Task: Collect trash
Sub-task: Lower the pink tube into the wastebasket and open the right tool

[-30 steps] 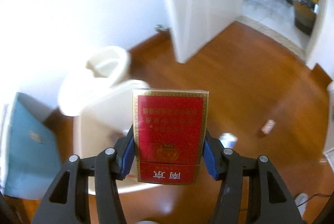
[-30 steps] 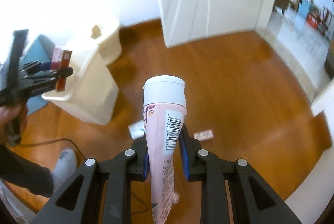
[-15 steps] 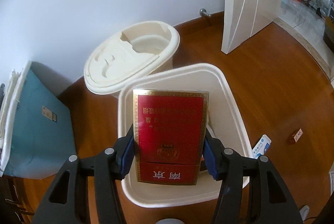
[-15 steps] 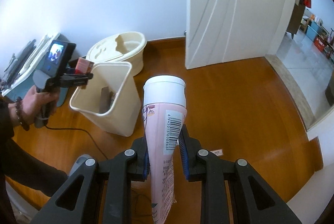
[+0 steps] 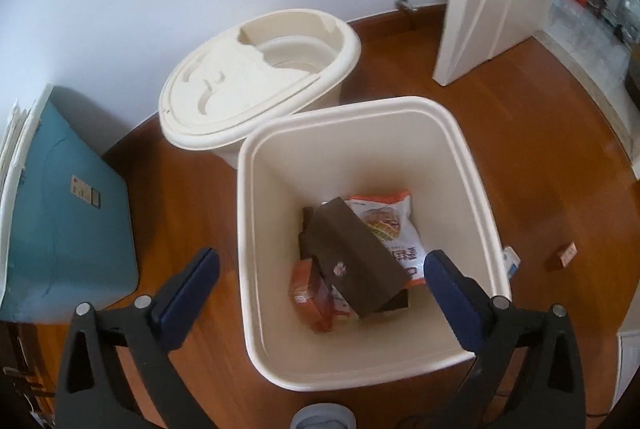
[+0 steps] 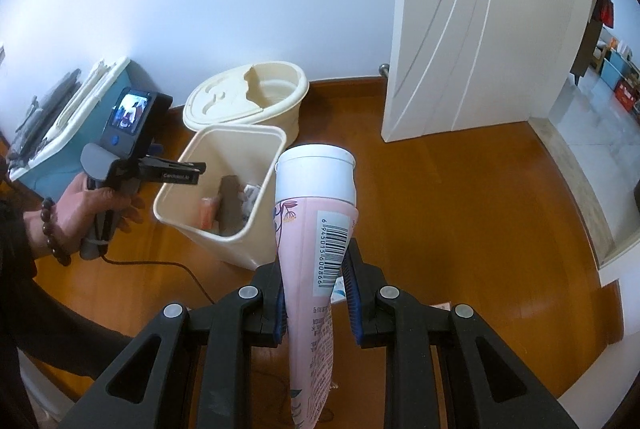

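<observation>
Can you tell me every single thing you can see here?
trash bin: one, cream, on the wood floor, open top
brown box: one, inside the bin
snack packet: one, orange and white, in the bin under the box
red pack: one, in the bin's bottom corner
round bucket: one, cream, behind the bin by the wall
storage box: one, teal, beside the wall
door: one, white, open
small carton: one, brownish, on the floor
pink tube: one, white cap, held
left gripper: open over the bin
right gripper: shut on the tube

White door (image 6: 472,29), teal box (image 5: 64,225)
</observation>
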Demonstrator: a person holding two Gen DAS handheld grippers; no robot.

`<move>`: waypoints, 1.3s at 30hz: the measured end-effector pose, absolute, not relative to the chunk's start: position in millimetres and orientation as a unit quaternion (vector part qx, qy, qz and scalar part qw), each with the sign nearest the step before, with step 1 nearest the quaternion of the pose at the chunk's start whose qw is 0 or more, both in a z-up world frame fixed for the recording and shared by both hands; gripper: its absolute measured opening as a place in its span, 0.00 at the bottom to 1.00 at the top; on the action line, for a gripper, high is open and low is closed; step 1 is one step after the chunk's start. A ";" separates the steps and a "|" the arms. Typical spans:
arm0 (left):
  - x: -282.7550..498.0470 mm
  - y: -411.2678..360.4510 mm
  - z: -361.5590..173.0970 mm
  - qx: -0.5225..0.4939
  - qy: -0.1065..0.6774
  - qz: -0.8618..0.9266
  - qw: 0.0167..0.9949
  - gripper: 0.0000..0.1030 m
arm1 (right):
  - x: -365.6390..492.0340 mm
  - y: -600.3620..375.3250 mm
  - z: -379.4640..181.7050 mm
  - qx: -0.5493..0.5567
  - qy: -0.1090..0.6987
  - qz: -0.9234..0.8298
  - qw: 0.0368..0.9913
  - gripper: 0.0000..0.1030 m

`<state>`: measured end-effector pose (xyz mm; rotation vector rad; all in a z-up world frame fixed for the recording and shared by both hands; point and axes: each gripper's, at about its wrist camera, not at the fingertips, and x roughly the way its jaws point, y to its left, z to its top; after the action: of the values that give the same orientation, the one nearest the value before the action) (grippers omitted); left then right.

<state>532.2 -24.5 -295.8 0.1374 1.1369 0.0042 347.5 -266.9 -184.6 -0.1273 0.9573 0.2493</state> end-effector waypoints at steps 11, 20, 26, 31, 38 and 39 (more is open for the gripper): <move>478.0 7.3 -169.5 0.067 0.452 0.034 0.889 1.00 | 380.3 -203.2 -169.3 -0.044 0.436 0.144 0.887 0.23; 425.8 81.0 -114.8 -0.004 0.425 0.085 0.901 1.00 | 451.2 -93.8 -222.5 -0.013 0.459 0.176 0.871 0.23; 433.1 92.3 -137.1 -0.029 0.458 0.083 0.884 1.00 | 494.4 -51.4 -291.5 -0.012 0.510 0.162 0.845 0.25; 436.8 89.0 -136.6 -0.020 0.452 0.083 0.888 1.00 | 518.8 -42.2 -340.4 -0.018 0.543 0.124 0.831 0.58; 439.1 82.5 -139.7 -0.014 0.457 0.080 0.886 1.00 | 514.1 -41.8 -341.2 -0.008 0.540 0.137 0.831 0.70; 438.9 80.6 -139.2 -0.011 0.456 0.080 0.886 1.00 | 512.2 -47.2 -333.8 -0.004 0.535 0.140 0.833 0.70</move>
<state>438.9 80.6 -139.2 -0.0237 0.9493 0.1660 512.2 -47.2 -333.8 -0.0078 1.1349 0.2976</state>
